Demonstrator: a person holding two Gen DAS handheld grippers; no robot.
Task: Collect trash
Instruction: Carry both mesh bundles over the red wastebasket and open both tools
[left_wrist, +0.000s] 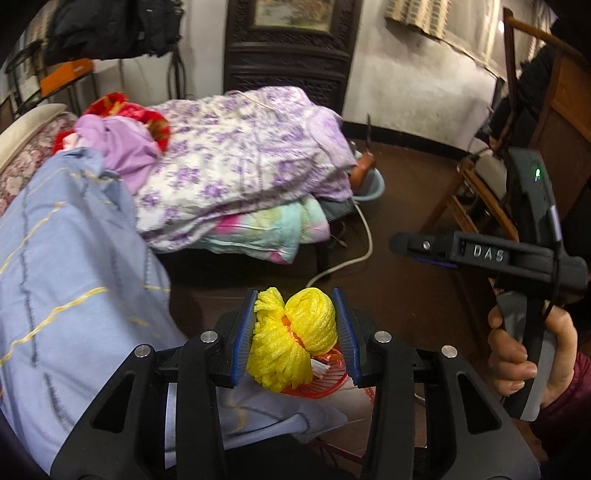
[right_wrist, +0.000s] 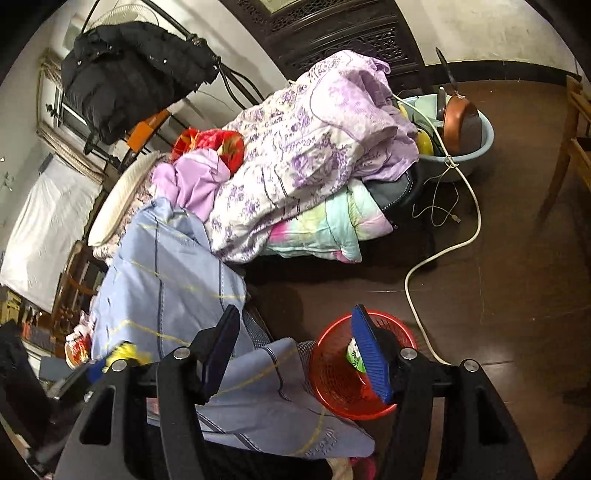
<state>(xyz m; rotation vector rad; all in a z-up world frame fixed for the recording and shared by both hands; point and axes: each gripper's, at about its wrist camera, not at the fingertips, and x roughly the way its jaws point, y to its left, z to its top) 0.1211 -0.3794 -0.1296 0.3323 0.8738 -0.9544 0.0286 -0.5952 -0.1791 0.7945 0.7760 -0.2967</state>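
Note:
My left gripper is shut on a crumpled yellow foam net, squeezed between its blue pads. Just below and behind the net sits a red mesh waste basket on the dark floor. My right gripper stands open with nothing between its fingers, its right finger over the red basket. A green and white wrapper lies inside the basket. In the left wrist view the right gripper shows side-on at the right, held by a hand.
A pale blue sheet hangs off the bed beside the basket. A purple floral quilt is piled behind it. A white cable runs across the floor. A blue basin with a pan stands far back, a wooden chair at the right.

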